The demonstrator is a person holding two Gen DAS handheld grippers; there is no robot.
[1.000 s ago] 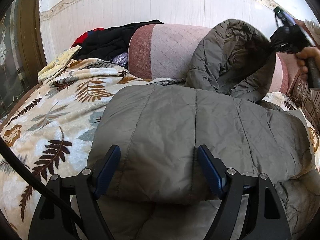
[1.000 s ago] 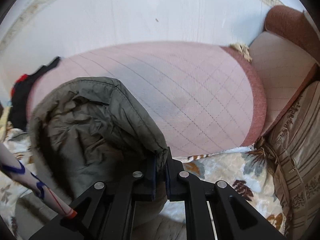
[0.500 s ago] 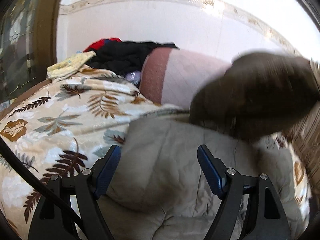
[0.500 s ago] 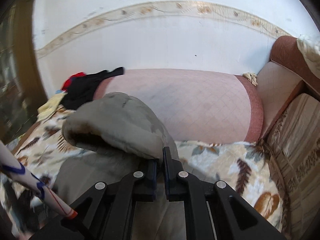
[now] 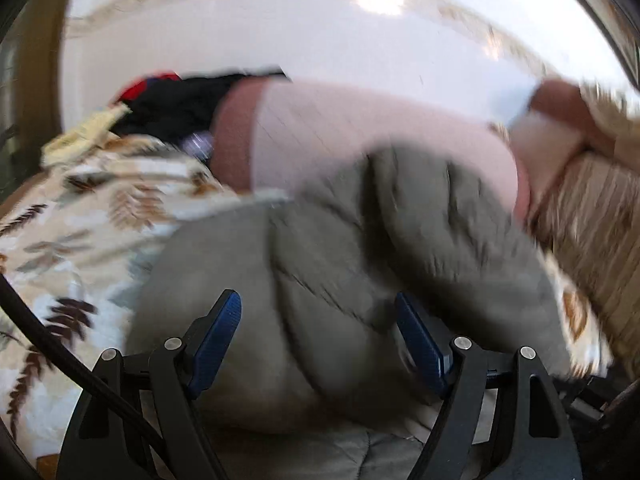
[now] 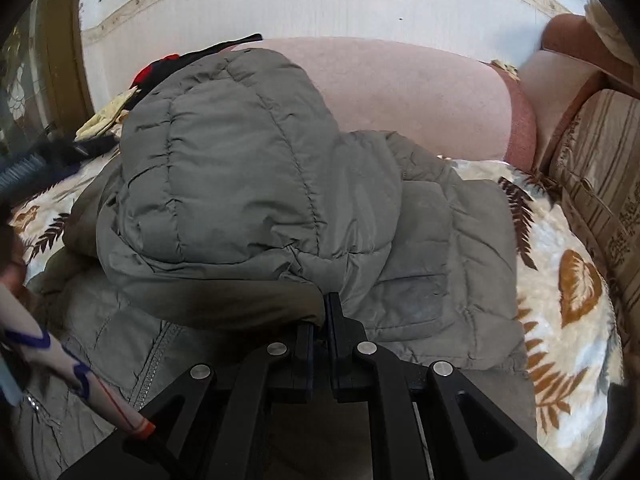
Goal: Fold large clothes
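Observation:
A large grey-green quilted jacket [image 5: 340,264] lies folded on a sofa covered by a leaf-print blanket. Its hood [image 6: 240,152] lies flopped forward over the jacket's body [image 6: 452,264]. My right gripper [image 6: 320,312] is shut on the hood's dark front rim, low over the jacket. In the blurred left wrist view, my left gripper [image 5: 320,332] stands open with its blue pads [image 5: 218,332] on either side of the jacket's near folded bulk; I see no pinch on the cloth. The hood [image 5: 424,208] shows there as a smeared mound at the right.
A pink sofa back cushion [image 6: 408,88] runs behind the jacket. The leaf-print blanket [image 6: 560,288] spreads to both sides. Black and red clothes [image 5: 176,100] and a yellow cloth [image 5: 84,136] are piled at the far left. A striped cushion [image 6: 600,184] stands at the right.
My right gripper has swung the hood down off the sofa back and forward onto the jacket's body. The left view has shifted slightly and gone blurry; its jaws stay as wide.

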